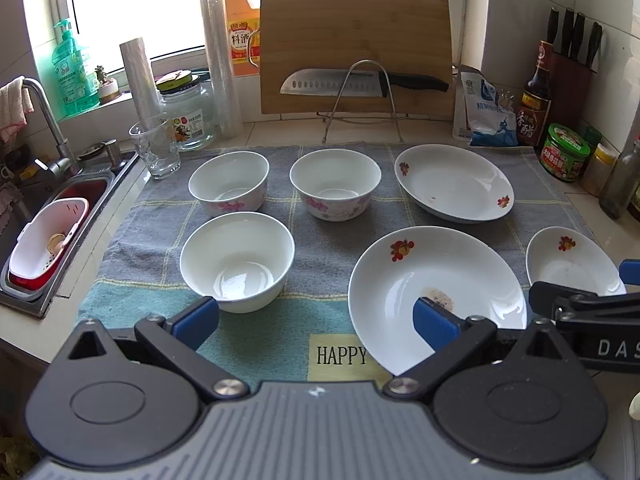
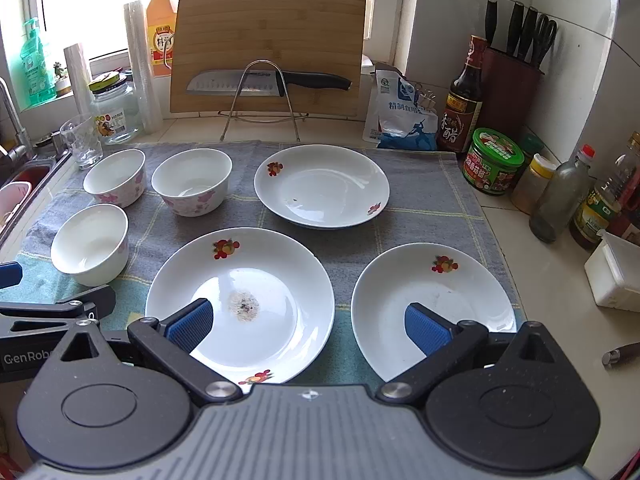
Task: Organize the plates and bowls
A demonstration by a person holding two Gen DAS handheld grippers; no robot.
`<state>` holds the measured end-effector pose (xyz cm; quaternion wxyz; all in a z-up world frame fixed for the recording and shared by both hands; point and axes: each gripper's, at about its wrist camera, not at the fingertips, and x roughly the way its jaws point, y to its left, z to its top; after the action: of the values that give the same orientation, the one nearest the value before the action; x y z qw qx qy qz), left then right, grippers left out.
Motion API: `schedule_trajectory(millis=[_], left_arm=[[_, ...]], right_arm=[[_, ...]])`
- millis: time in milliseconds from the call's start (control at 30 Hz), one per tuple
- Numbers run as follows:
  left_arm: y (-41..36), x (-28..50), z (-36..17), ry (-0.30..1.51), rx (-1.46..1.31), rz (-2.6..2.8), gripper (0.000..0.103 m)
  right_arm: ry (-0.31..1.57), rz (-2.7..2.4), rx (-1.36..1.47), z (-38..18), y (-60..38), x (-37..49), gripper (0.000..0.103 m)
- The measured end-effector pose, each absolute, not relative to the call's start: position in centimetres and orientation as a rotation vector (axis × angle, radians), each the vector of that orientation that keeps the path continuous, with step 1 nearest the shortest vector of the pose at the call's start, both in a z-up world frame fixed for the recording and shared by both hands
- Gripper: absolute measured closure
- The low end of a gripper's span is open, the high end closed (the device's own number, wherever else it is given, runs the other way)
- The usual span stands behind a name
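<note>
At the far left of the left wrist view a steel sink (image 1: 60, 216) held a red and white basket (image 1: 48, 240), with a tap (image 1: 44, 120) above it. A green soap bottle (image 1: 74, 68) stood on the sill at upper left, then a glass (image 1: 154, 148) and a jar (image 1: 188, 116). A grey checked cloth (image 1: 320, 248) covered the counter. On it, left of centre, sat three bowls (image 1: 237, 260); right of them three plates (image 1: 436, 296), the nearest stained in its well. Behind, at top centre, a cutting board (image 1: 356, 48) leaned with a knife (image 1: 360, 82) across it. Sauce bottles (image 2: 464, 96) and a knife block (image 2: 512, 84) filled the upper right. The left gripper (image 1: 316, 320) and right gripper (image 2: 310, 322) both hovered spread wide, holding nothing.
</note>
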<state>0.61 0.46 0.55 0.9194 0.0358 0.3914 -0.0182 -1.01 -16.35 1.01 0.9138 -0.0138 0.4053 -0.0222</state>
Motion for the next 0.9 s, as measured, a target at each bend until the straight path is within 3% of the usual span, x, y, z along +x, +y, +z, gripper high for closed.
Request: schedule_trajectory(millis=[900], left_arm=[[0.82,0.67,0.62,0.797,0.077,-0.039,0.001]], right_arm=[[0.839,-0.050,-0.037,1.16,-16.07,-0.87,0.000]])
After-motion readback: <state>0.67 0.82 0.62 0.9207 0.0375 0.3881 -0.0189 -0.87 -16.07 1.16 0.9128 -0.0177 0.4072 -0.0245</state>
